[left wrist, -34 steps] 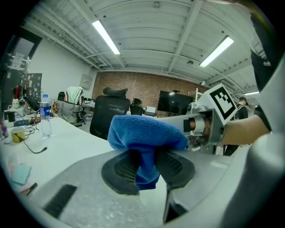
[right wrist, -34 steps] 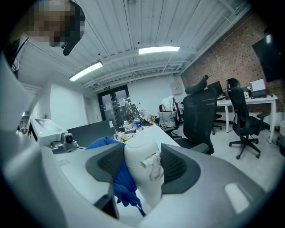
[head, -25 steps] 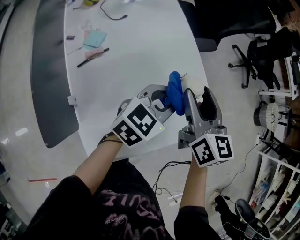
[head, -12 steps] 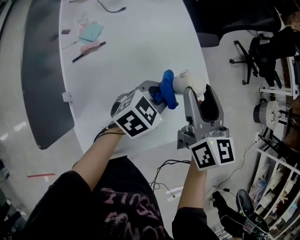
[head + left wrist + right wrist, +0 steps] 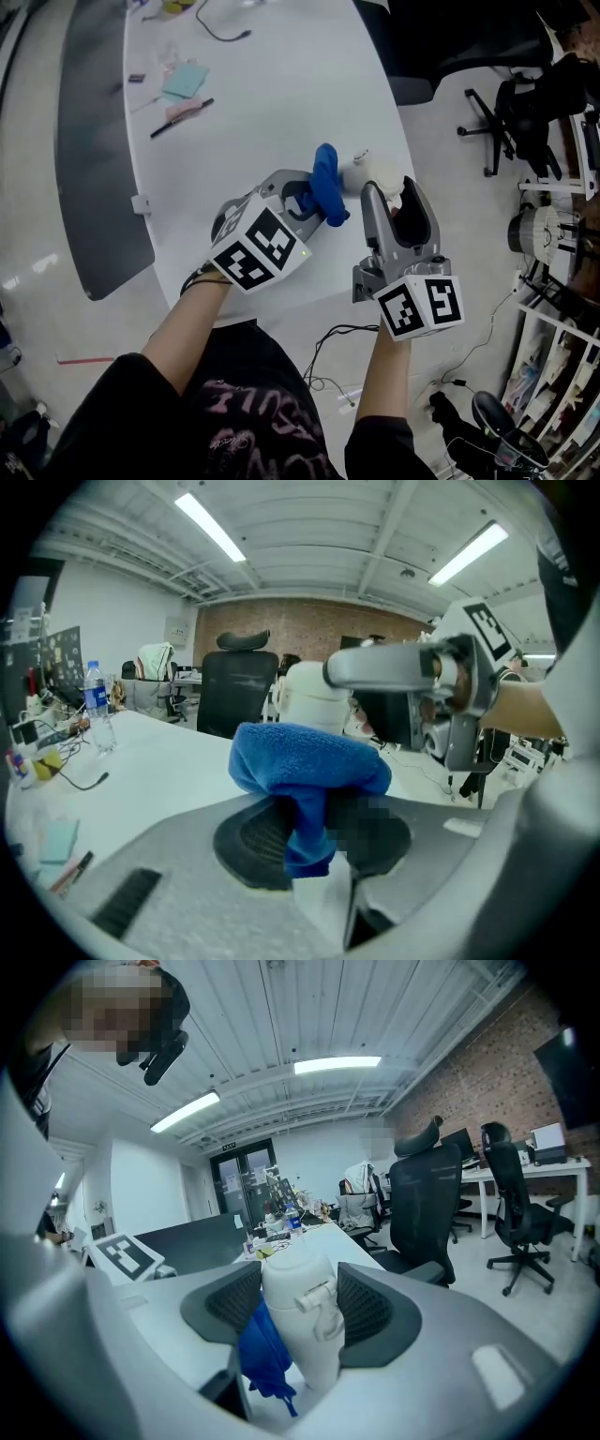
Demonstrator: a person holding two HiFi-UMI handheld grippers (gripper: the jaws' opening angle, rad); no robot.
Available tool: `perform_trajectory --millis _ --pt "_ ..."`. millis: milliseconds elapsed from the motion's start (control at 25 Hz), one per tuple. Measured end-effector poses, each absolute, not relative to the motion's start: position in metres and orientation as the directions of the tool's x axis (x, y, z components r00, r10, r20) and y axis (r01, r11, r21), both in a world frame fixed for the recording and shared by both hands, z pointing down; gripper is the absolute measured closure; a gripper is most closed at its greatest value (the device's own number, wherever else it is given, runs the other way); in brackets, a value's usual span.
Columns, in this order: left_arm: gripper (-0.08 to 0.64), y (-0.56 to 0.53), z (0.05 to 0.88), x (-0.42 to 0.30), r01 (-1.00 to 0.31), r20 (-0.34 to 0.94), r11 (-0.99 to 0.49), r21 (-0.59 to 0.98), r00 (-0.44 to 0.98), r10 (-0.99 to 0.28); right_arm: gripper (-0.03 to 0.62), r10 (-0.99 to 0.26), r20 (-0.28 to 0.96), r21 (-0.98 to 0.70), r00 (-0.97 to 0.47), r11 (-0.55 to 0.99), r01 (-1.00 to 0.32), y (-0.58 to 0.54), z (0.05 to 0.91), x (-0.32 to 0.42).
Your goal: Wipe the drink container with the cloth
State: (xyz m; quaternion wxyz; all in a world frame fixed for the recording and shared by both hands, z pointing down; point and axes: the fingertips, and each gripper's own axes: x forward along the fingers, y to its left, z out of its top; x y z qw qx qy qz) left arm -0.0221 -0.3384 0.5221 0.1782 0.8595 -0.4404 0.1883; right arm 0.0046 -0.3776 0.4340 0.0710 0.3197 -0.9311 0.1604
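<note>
bottle and cloth near table edge

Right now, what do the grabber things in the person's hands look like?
The left gripper and the right gripper are both smooth grey plastic. Their curved jaws are lined with dark ribbed pads. Each carries a white cube printed with black square markers. The person wears black sleeves.

Cloth blue, fuzzy napped pile; drink container smooth matt white plastic; right gripper shell matt grey plastic, pads dark, ribbed; table smooth, faintly glossy white.
</note>
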Motion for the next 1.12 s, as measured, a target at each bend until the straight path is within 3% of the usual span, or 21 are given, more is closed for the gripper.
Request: perform_trajectory --millis 200,440,1120 --pt "0.46 -0.34 0.473 -0.019 -0.816 0.383 -0.567 0.109 0.561 -0.734 0.33 -0.572 0.232 -0.252 -0.786 0.745 -0.617 -0.377 0.432 0.004" --pt "0.459 -0.349 0.472 -0.013 -0.809 0.369 -0.578 0.106 0.572 -0.733 0.33 -0.572 0.23 -0.254 -0.788 0.746 -0.616 -0.377 0.432 0.004" --pt "0.456 -0.356 0.572 -0.014 -0.796 0.566 -0.587 0.145 0.554 -0.611 0.33 -0.579 0.213 -0.251 -0.787 0.746 -0.617 -0.379 0.434 0.004"
